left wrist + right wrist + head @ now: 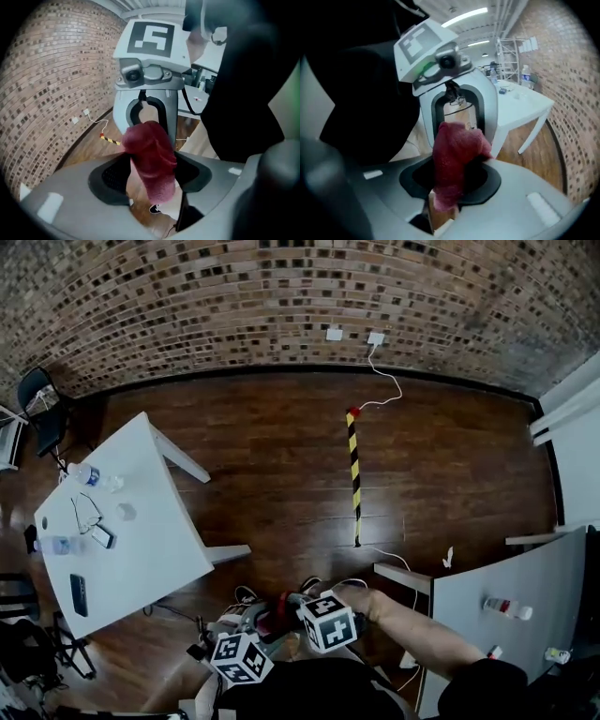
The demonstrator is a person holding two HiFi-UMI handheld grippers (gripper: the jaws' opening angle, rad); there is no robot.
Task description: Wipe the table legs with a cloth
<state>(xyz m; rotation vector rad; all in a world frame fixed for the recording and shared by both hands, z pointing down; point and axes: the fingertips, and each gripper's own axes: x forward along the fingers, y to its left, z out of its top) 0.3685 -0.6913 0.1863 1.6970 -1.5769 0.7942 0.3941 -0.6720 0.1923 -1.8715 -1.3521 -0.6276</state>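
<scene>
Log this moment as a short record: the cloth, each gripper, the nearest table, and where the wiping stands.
red cloth: bunched, shared by both grippers
left gripper: jaws shut on the red cloth
right gripper: jaws shut on the red cloth, facing the left gripper
white table: on the person's left, things on top
table legs: apart from the cloth, not yet wiped

The left gripper [151,174] and right gripper [451,177] are pale grey with black pads. Each carries a black-and-white marker cube [328,622]. The sleeve [489,684] is black.
</scene>
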